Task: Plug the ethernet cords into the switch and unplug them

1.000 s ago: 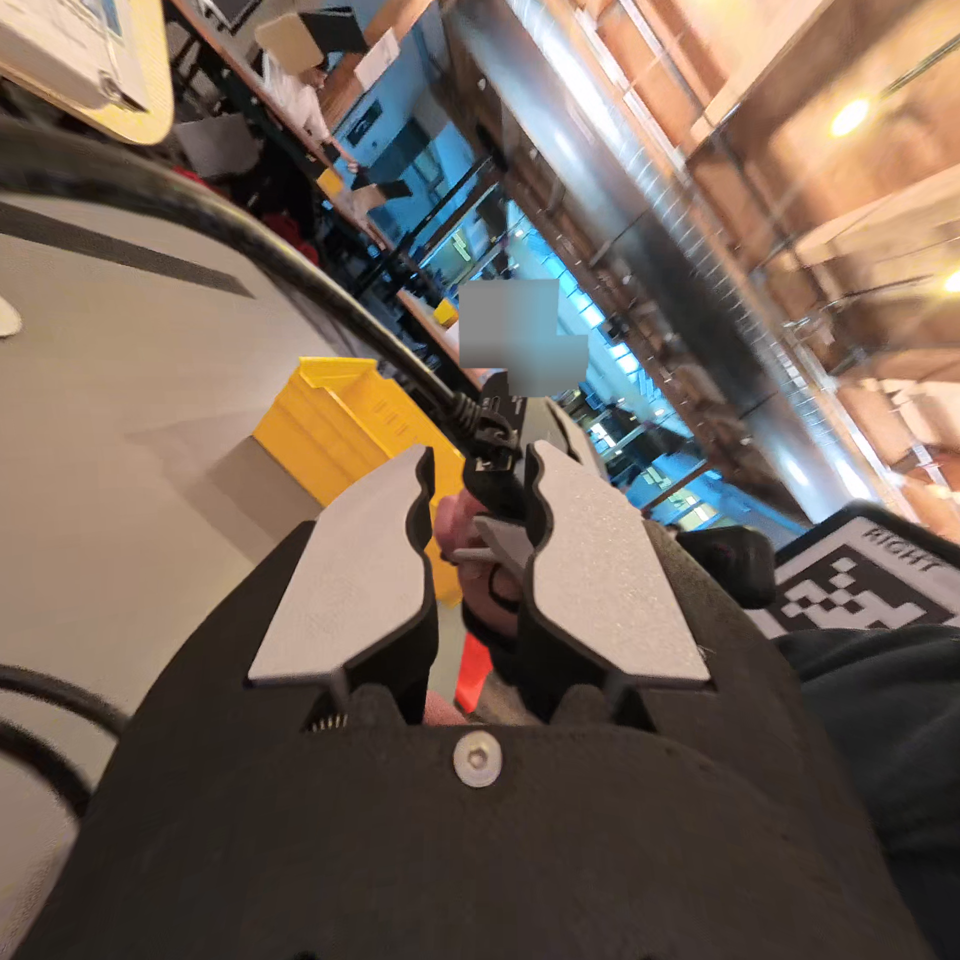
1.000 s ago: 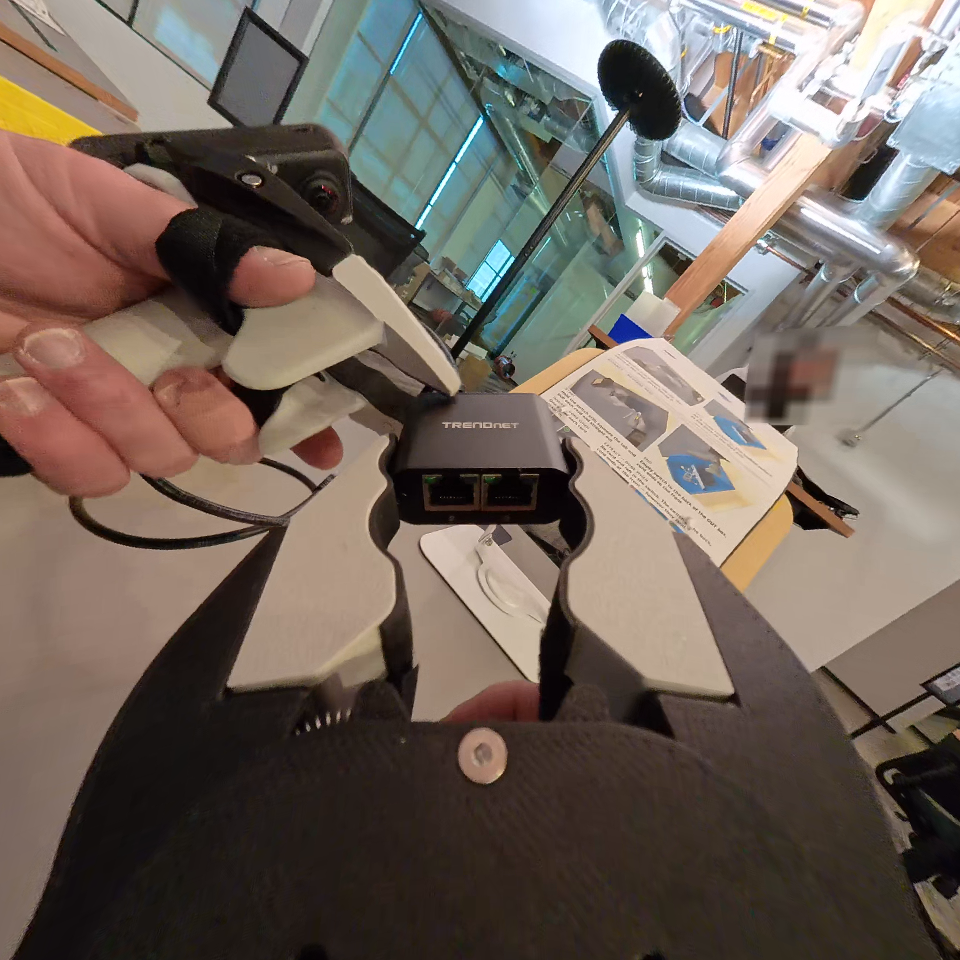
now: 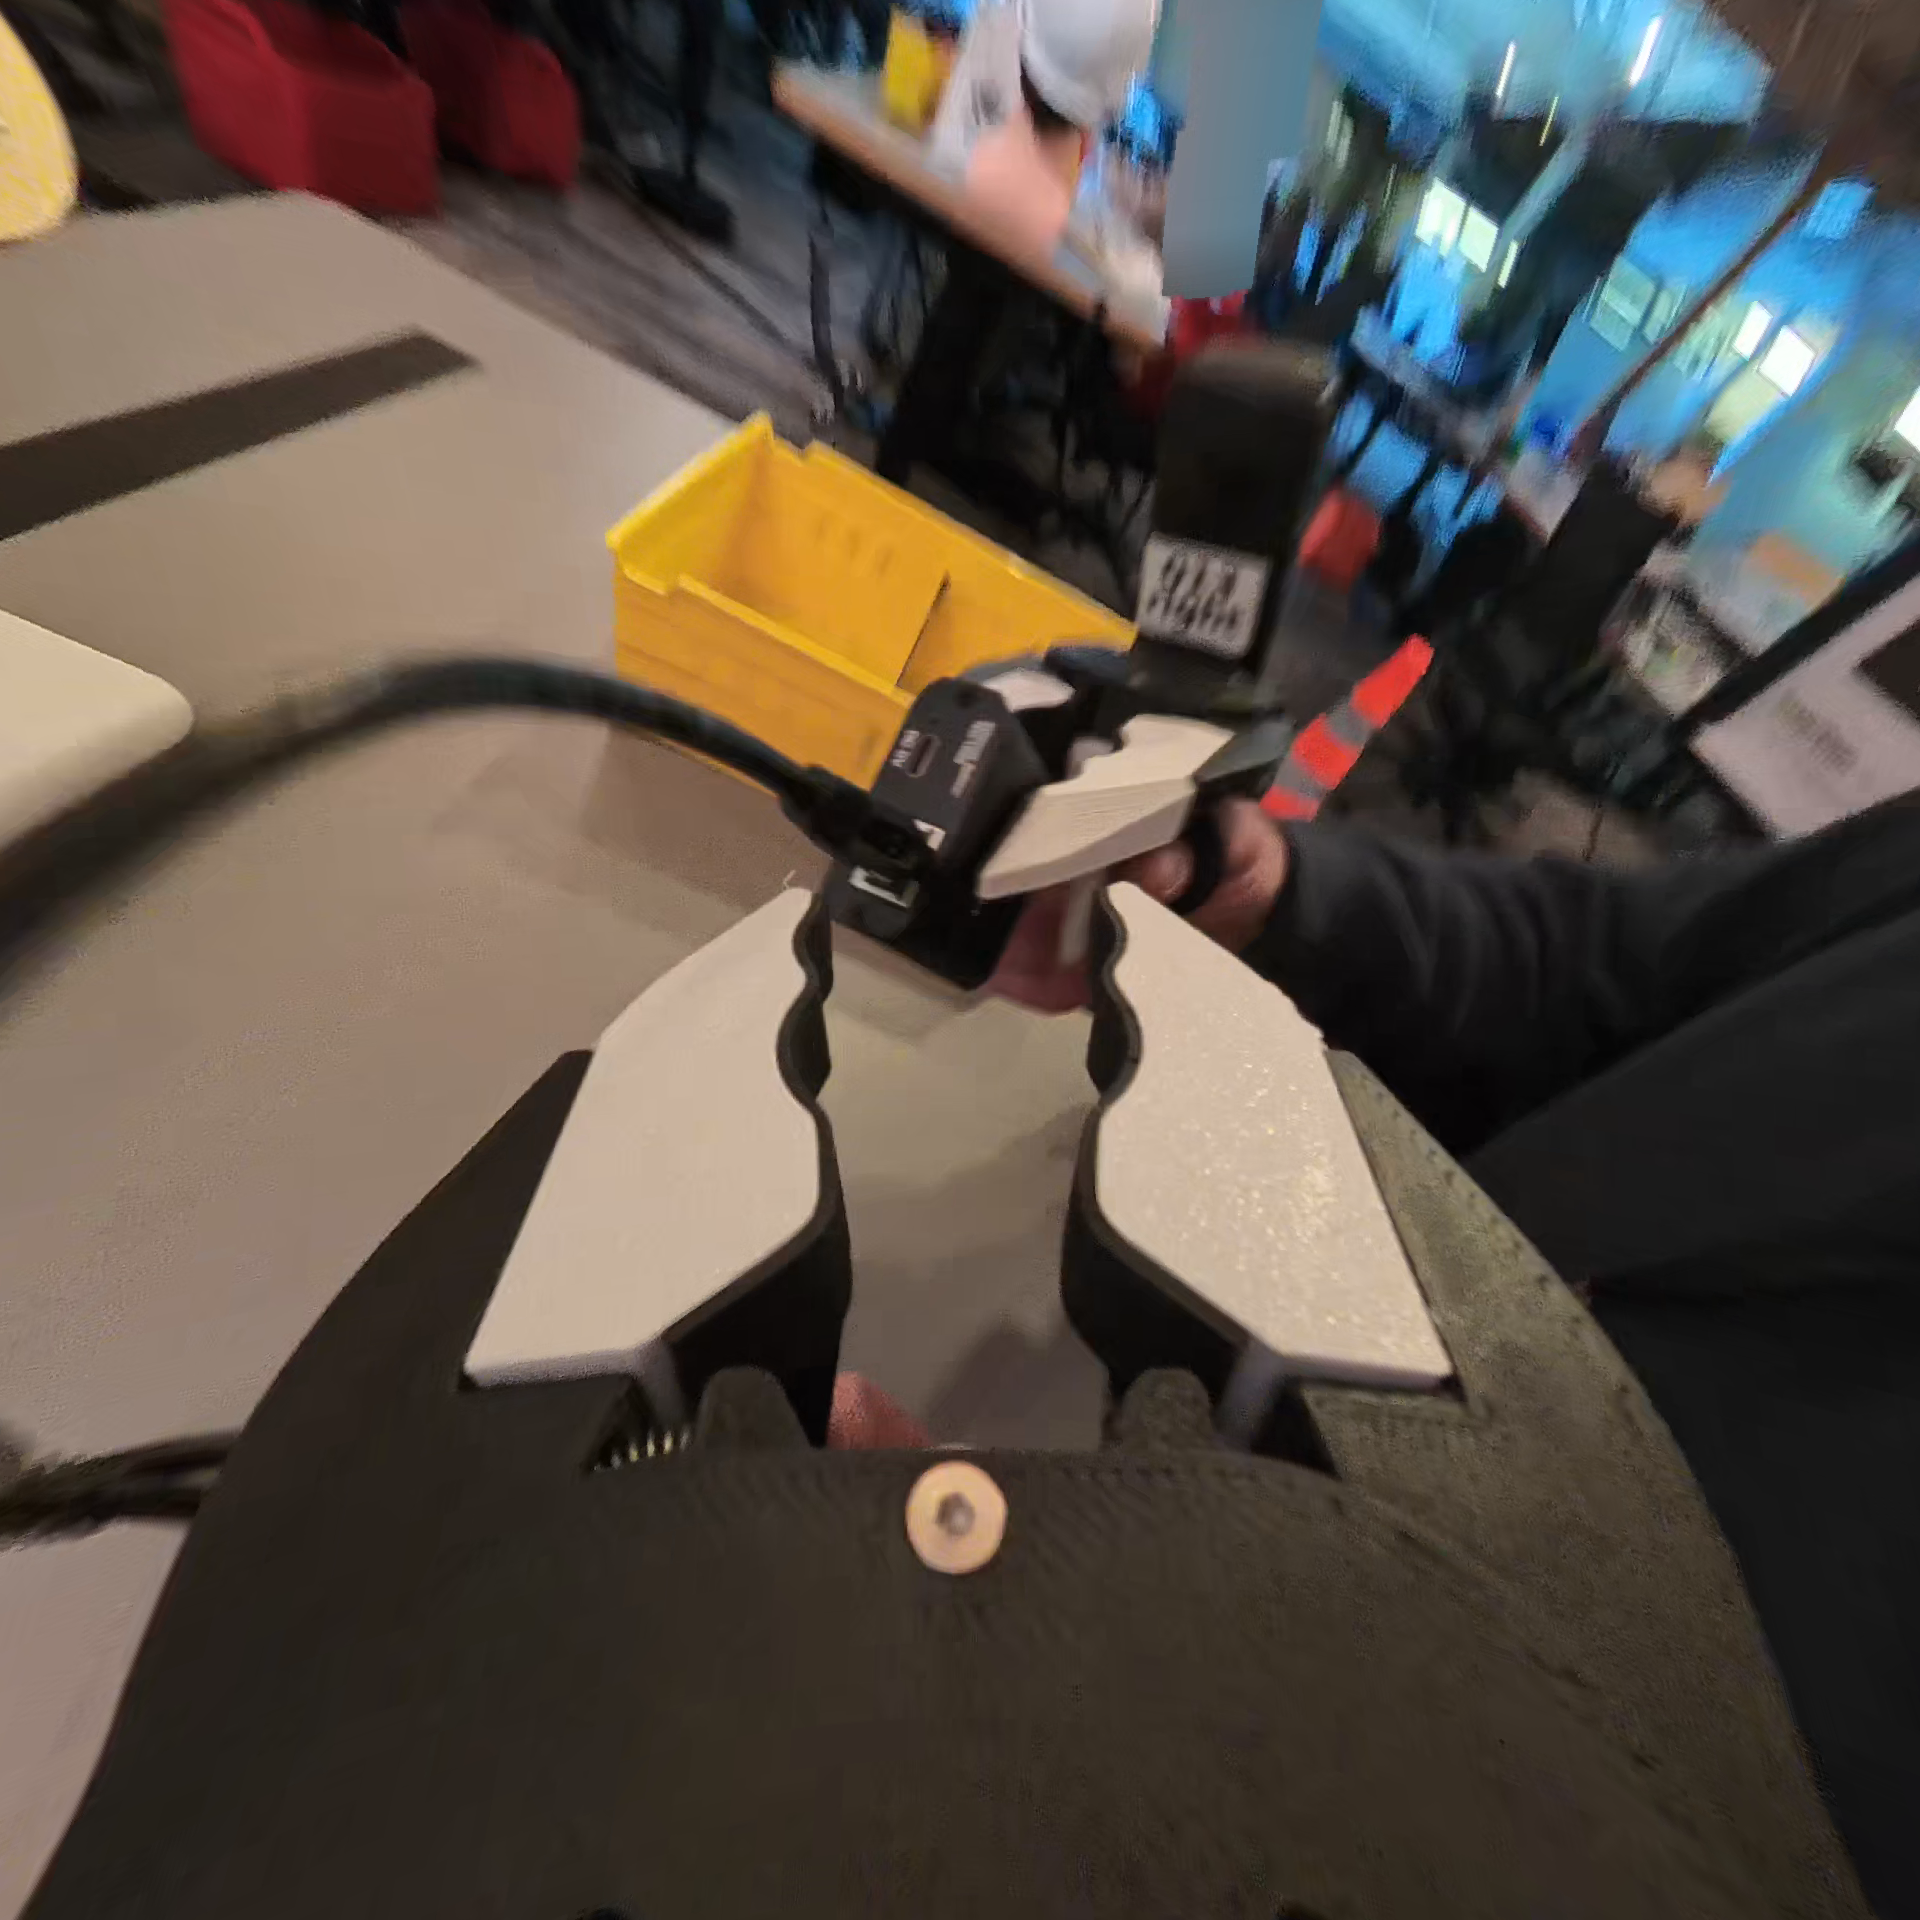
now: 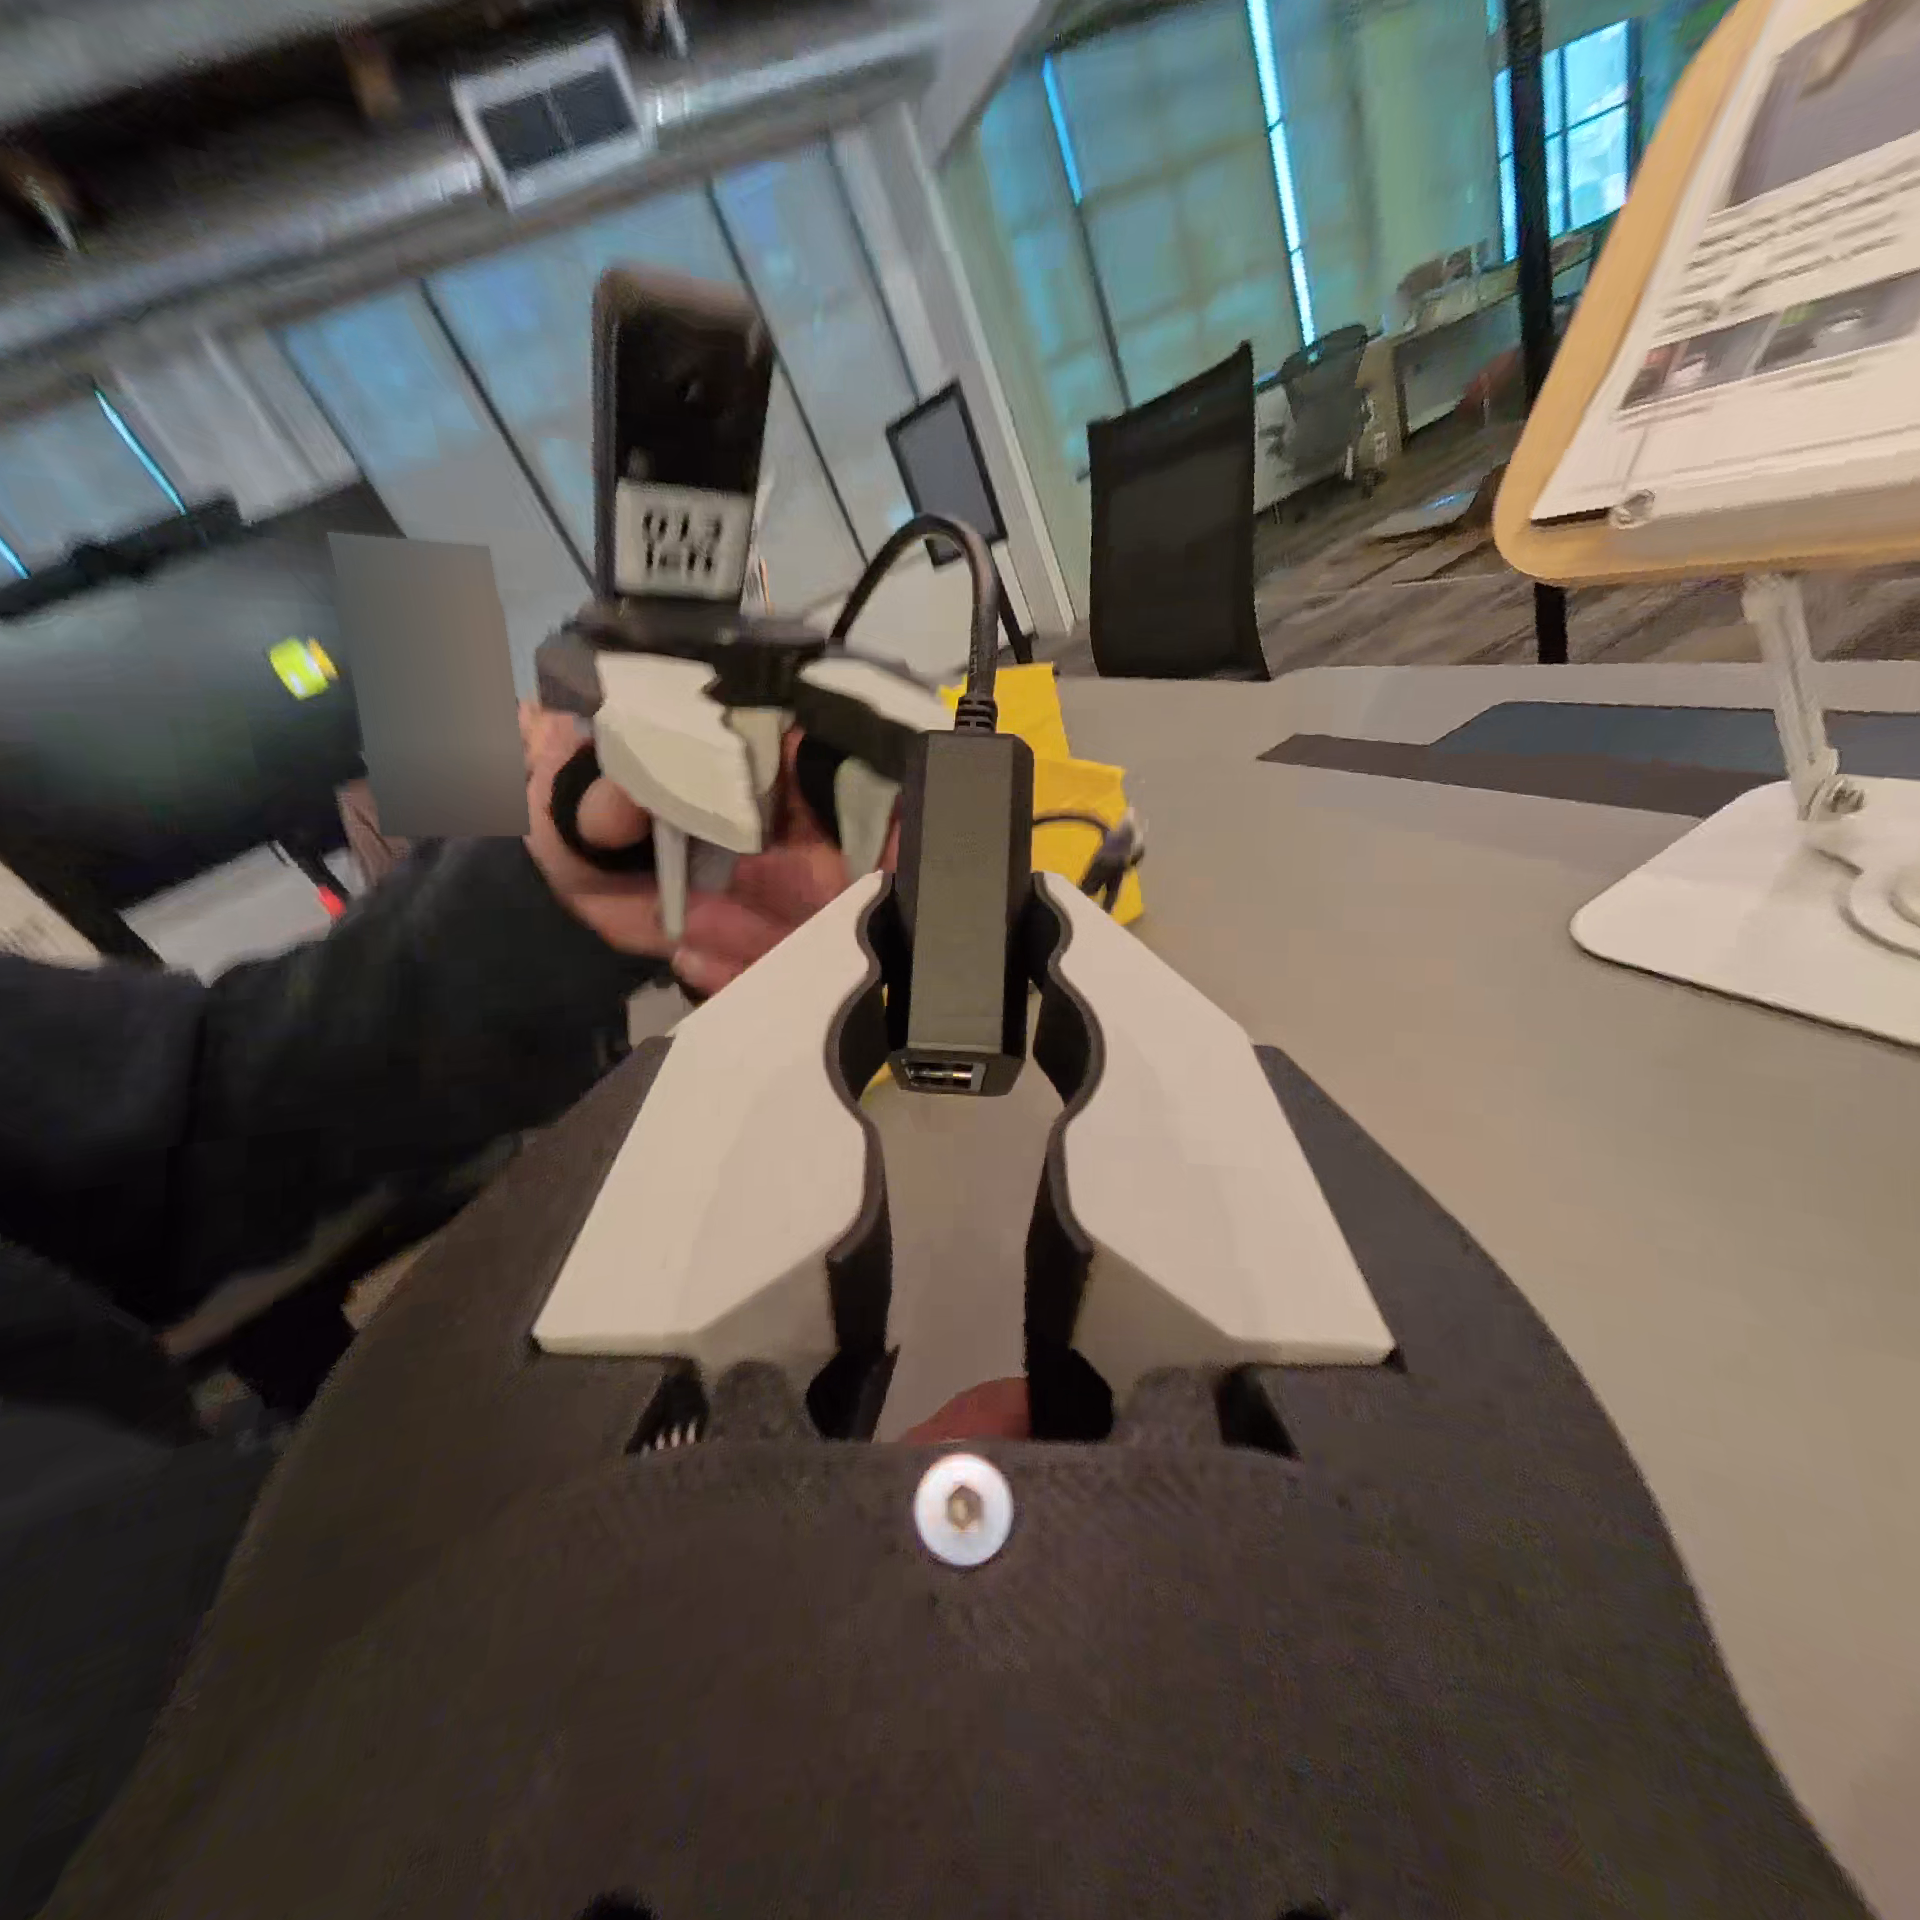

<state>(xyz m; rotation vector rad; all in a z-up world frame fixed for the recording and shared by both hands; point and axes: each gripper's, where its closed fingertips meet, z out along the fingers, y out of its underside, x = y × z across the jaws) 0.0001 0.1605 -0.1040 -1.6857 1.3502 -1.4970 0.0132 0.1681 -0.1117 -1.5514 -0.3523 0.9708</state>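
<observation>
One claw (image 4: 961,940) clamped around switch (image 4: 961,894).

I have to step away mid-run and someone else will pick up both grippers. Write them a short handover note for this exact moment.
Right gripper: jaws shut on the black switch, held in the air above the grey table.
Left gripper: jaws open and holding nothing, just short of the switch.
Cords: one black ethernet cord is plugged into a port on the switch; the port beside it is open. A second cord cannot be made out clearly.
Yellow bin sits on the table behind.
Done: one cord in.
Left: probably plug any further cord, then unplug them all.
</observation>
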